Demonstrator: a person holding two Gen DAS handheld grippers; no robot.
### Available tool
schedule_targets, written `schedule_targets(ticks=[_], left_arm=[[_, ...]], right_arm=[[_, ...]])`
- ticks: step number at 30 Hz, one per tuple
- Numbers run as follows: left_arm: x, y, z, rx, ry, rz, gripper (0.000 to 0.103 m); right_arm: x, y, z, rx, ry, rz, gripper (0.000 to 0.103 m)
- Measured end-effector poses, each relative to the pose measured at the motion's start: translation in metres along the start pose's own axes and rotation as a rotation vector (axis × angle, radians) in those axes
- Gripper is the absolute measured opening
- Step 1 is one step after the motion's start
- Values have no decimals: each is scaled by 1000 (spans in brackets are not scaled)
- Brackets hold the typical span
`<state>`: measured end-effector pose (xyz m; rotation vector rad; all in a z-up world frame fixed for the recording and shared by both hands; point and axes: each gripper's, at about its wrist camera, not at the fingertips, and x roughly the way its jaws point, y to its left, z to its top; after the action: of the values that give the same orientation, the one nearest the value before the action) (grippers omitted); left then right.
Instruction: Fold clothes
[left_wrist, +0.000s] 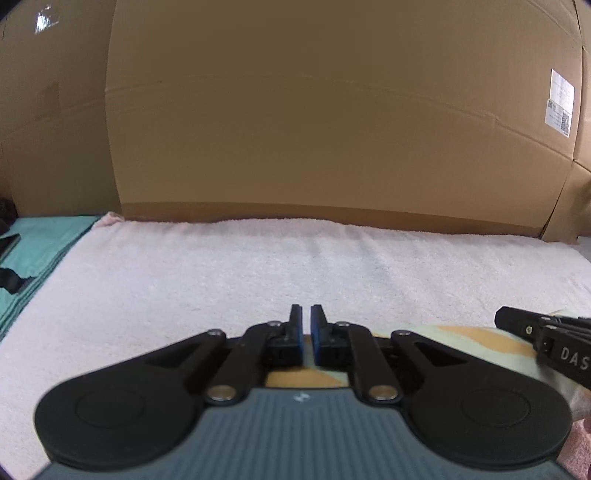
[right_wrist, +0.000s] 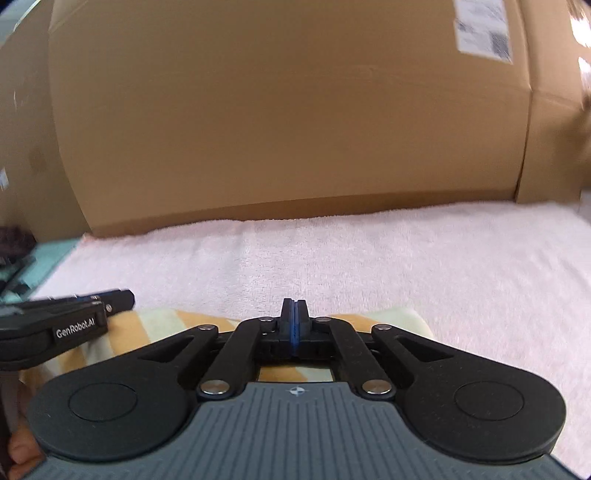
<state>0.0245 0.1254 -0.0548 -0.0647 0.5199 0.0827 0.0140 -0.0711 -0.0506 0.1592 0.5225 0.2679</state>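
Right now both tools hang low over the striped cloth (right_wrist: 155, 325), which lies just under and behind their tips, at the lower middle of each frame. Your right tool (right_wrist: 294, 314) is pressed together, apparently on nothing; your left tool (left_wrist: 306, 319) stands a narrow slit apart, also holding nothing. In the right wrist view the cloth runs side to side beneath both, so neither tool is nearer. It looks soft, banded orange and pale cream, rounded at its right end. Beyond it spreads the pink towel (left_wrist: 258, 266), then the cardboard box (left_wrist: 332, 110).
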Motion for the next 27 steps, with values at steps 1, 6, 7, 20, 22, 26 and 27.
schedule_targets(ticks=[1,6,7,20,22,26,27], left_arm=[[0,0,0,7,-1,-3,10],[-6,1,0,22,-32,-44,11],[-11,6,1,14,-47,-80,15],[-61,14,-31,146,-78,-176,40],[-69,18,-28,130,-88,-210,37],[-97,27,-31,125,-130,-231,41],[-97,27,-34,134,-108,-235,41]], right_arm=[[0,-2,0,3,4,7,0],[-24,-12,6,81,-63,69,0],[-30,-14,8,99,-81,83,8],[-30,-118,-50,765,12,477,0],[-41,-122,-46,793,0,521,8],[-55,-125,-48,772,18,509,14],[-57,-125,-49,760,26,498,14]])
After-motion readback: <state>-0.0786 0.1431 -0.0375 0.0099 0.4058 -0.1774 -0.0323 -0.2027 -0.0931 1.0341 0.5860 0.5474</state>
